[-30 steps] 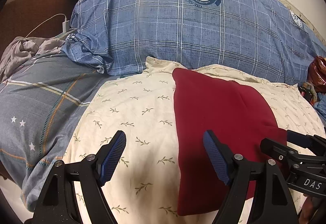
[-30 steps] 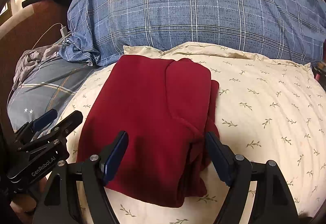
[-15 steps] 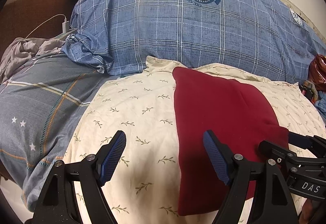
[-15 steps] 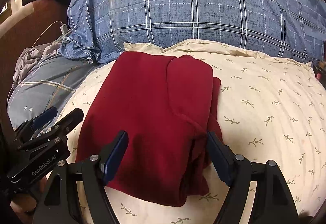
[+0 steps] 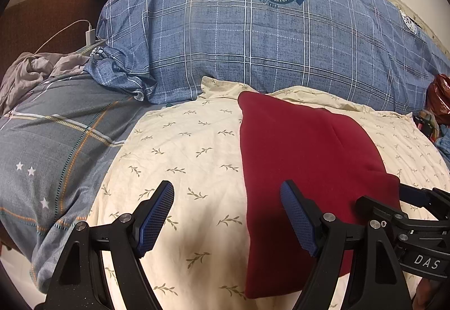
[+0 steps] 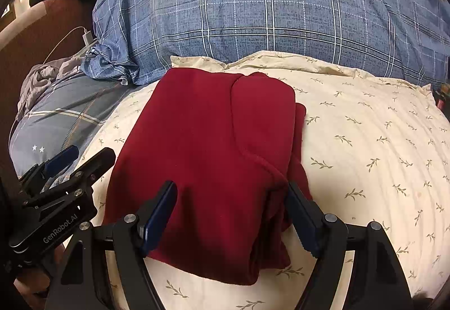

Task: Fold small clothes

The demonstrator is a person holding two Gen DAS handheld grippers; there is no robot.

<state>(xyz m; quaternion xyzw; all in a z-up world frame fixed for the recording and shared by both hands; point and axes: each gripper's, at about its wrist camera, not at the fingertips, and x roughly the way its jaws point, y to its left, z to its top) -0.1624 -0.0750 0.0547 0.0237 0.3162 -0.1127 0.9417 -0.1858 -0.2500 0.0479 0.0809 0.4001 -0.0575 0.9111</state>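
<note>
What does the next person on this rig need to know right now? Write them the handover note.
Left gripper: open, empty, over the cream leaf-print bedding, just left of the garment.
Right gripper: open, jaws either side of the red garment's near right portion, not clamped.
Garment: folded into a compact rectangle on the cream bedding, in front of the blue plaid pillow.
Done: the main folds look finished.
Left: the right edge shows loose layers sticking out; tidy them or fold once more if wanted. No other small clothes waiting to be folded can be told apart in view.
</note>
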